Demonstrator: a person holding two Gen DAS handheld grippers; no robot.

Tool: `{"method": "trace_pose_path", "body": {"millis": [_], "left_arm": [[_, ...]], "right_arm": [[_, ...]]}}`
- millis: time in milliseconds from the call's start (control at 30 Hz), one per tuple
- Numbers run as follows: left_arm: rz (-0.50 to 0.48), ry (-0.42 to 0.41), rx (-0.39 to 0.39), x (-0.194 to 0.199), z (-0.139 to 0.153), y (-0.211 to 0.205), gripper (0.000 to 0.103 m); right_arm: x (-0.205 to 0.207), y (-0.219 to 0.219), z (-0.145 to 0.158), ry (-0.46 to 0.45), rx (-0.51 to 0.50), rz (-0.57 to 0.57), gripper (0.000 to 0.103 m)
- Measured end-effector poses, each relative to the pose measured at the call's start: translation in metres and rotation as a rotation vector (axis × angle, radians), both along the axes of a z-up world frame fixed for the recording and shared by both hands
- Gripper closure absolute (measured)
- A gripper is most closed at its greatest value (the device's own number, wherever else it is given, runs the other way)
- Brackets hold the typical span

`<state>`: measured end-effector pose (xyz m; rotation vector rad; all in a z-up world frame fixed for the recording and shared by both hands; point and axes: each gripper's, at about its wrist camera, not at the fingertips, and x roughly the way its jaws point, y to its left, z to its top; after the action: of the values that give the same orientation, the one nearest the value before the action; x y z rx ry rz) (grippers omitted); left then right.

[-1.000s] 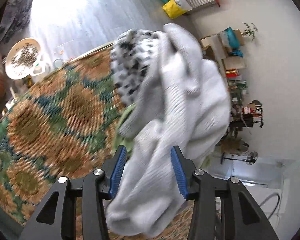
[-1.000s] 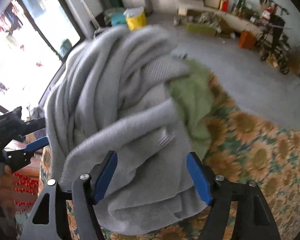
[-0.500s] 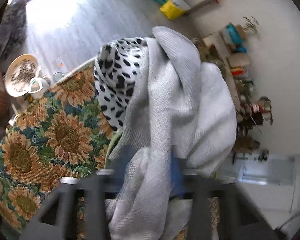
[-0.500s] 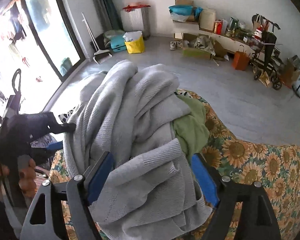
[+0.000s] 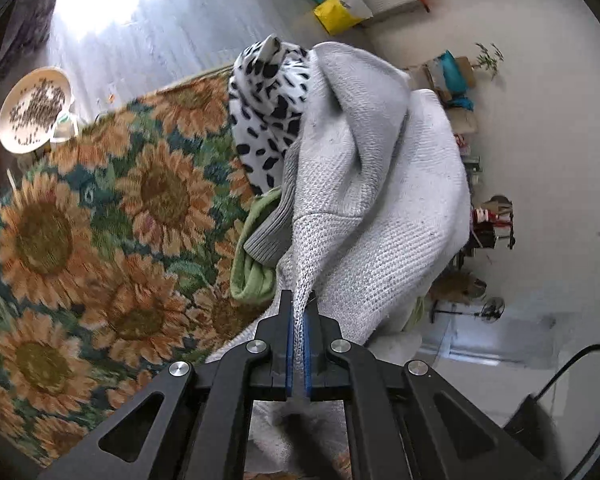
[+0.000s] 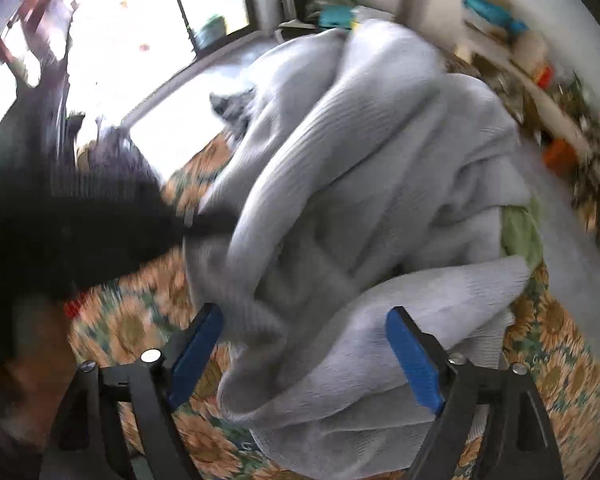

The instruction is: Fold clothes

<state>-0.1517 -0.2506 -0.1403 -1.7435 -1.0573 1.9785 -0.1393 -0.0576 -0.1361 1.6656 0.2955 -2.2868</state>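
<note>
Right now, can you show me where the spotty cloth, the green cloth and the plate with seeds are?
Spotted black-and-white garment (image 5: 268, 108), left wrist view, on its patterned front.
Green garment (image 5: 254, 276), left wrist view, on its lower fold.
Plate of seeds (image 5: 34, 108), left wrist view, on its middle.

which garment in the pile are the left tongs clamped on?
The grey knit sweater: left tongs pinch its fold. Spotted and green garments lie untouched beneath it.

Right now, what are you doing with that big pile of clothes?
A person holds tongs in each hand, sorting a heap on a sunflower cloth. The left tongs are pinched shut on a fold of the grey knit sweater. The right tongs are open around another part of it. A spotted garment and a green one lie underneath.
</note>
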Motion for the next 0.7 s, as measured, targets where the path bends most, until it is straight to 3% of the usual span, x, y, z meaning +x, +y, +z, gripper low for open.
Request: {"method": "trace_pose_path", "body": {"millis": [67,133,167,200,267,467,700], "left_arm": [[-0.019,0.009,0.01,0.0,0.006,0.004,0.1],[-0.026,0.011,0.038,0.004,0.008,0.008,0.1],[-0.039,0.009,0.044,0.005,0.006,0.012,0.1],[-0.053,0.008,0.049,0.008,0.008,0.016,0.1],[-0.09,0.015,0.056,0.013,0.013,0.03,0.1],[-0.254,0.067,0.061,0.031,0.043,0.099,0.1],[-0.545,0.114,0.083,0.105,0.084,0.217,0.1]], "right_arm": [[0.001,-0.003,-0.01,-0.009,0.015,-0.024,0.014],[0.0,0.0,-0.018,-0.019,0.02,-0.068,0.027],[0.001,0.004,-0.018,-0.011,0.005,-0.097,0.056],[0.002,0.011,-0.016,0.0,-0.008,-0.132,0.073],[0.006,0.029,-0.009,0.022,-0.024,-0.206,0.082],[0.036,0.085,0.022,0.166,0.058,-0.397,0.088],[0.102,0.198,0.056,0.227,0.1,-0.751,0.091]]}}
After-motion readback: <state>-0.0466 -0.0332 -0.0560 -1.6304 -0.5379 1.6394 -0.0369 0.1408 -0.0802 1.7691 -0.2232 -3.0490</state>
